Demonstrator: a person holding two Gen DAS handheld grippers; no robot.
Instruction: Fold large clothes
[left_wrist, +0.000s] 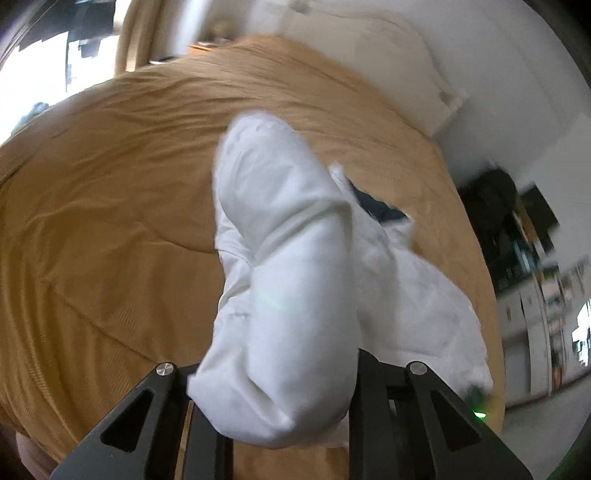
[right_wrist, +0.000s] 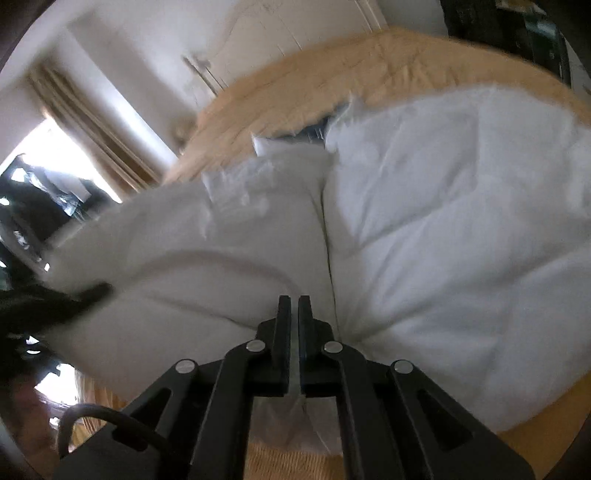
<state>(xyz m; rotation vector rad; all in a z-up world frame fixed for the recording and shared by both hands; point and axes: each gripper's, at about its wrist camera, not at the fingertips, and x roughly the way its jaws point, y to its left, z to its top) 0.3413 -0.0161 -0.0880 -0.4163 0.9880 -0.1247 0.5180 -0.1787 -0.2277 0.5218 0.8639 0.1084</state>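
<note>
A white padded garment (right_wrist: 424, 221), puffy with a dark collar lining, lies on the tan bed (left_wrist: 110, 221). The left hand-held gripper (left_wrist: 280, 424) clamps a bunched white fold; the right hand-held gripper (right_wrist: 294, 306) is closed, pinching the garment's near hem.
</note>
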